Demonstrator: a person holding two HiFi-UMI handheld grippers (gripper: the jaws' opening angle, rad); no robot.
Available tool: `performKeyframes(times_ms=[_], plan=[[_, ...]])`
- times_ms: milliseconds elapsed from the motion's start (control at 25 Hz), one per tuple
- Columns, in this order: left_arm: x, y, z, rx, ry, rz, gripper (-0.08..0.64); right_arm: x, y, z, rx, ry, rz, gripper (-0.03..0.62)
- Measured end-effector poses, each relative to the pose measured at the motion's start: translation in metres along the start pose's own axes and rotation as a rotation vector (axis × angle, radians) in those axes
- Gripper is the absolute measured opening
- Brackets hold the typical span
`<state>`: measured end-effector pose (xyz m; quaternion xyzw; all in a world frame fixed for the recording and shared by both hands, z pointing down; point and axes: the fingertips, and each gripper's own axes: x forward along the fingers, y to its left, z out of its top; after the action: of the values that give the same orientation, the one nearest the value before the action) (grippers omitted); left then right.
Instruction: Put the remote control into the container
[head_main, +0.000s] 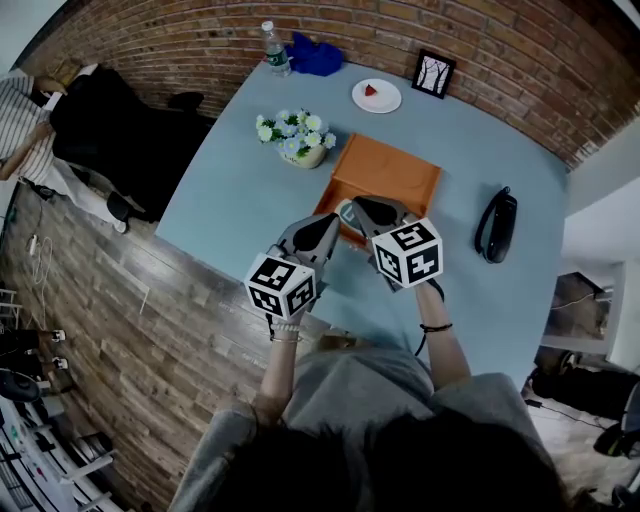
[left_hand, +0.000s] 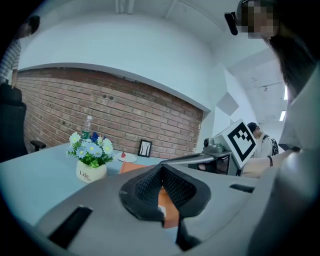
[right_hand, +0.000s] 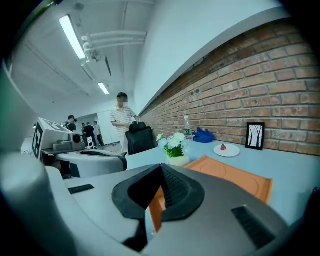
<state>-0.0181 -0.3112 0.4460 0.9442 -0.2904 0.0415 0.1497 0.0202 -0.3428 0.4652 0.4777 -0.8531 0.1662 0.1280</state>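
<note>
The remote control (head_main: 497, 225), black and oblong, lies on the blue table (head_main: 230, 200) at the right, well apart from both grippers. The container is a flat orange tray (head_main: 388, 172) at mid-table, which also shows in the gripper views (left_hand: 131, 168) (right_hand: 235, 175). My left gripper (head_main: 330, 222) and right gripper (head_main: 362, 208) hover side by side over the tray's near edge. Both have their jaws together with nothing between them, as the left gripper (left_hand: 161, 172) view and the right gripper (right_hand: 161, 172) view show.
A pot of flowers (head_main: 297, 138) stands left of the tray. At the far edge are a white plate (head_main: 376, 95), a framed picture (head_main: 433, 73), a water bottle (head_main: 275, 48) and a blue cloth (head_main: 315, 55). A black chair (head_main: 110, 130) stands left of the table. People (right_hand: 122, 122) stand in the background.
</note>
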Motion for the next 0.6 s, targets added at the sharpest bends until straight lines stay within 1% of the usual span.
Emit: performKeyframes(times_ms=[360, 600], plan=[[-0.006, -0.021, 0.035, 0.084, -0.073, -0.031, 0.003, -0.032, 0.011, 0.044, -0.017, -0.171, -0.017, -0.002], [-0.013, -0.037, 0.048, 0.121, -0.098, -0.049, 0.003, -0.049, 0.017, 0.06, -0.038, -0.238, -0.022, -0.002]])
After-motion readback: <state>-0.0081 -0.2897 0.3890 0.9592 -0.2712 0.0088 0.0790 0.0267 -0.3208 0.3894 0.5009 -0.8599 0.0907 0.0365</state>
